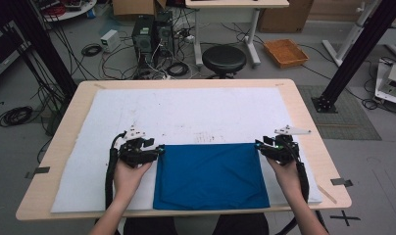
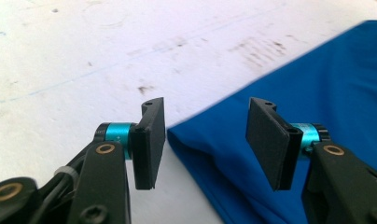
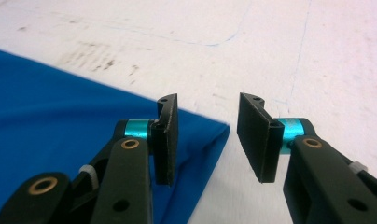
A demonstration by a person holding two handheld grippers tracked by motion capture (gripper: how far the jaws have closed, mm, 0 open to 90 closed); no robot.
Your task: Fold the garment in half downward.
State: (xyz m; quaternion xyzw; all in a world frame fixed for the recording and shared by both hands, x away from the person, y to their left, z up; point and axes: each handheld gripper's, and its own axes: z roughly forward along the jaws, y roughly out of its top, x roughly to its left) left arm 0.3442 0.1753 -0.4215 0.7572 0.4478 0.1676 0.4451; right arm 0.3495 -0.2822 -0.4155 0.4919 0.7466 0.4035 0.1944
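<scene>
Nearest edge: the person's forearms enter from the bottom of the high view, one hand on each gripper. A folded blue cloth (image 1: 210,176) lies flat on the white mat (image 1: 186,117), its near edge almost at the mat's front edge, roughly centred between the two hands.

Left gripper (image 1: 159,149): sits at the cloth's far left corner, pointing right toward it. In the left gripper view the jaws stand apart with a clear gap; the cloth's corner (image 2: 289,116) lies on the mat below and between them, and neither pad presses on it. Nothing held.

Right gripper (image 1: 259,147): sits at the cloth's far right corner, pointing left toward it. In the right gripper view the jaws are likewise parted; the cloth's rounded folded corner (image 3: 84,116) lies under the left jaw and ends in the gap between the two, with bare mat under the right jaw. No grip on the fabric.

Beyond the cloth: the mat is bare, with faint dark scuff marks (image 1: 206,137) just past the cloth's far edge and thin blue pen lines visible in both gripper views. The mat covers most of a light wooden table (image 1: 304,112).

Farther off, on the floor: a black round stool (image 1: 224,59), computer towers (image 1: 152,34) with tangled cables, and an orange tray (image 1: 285,52).
</scene>
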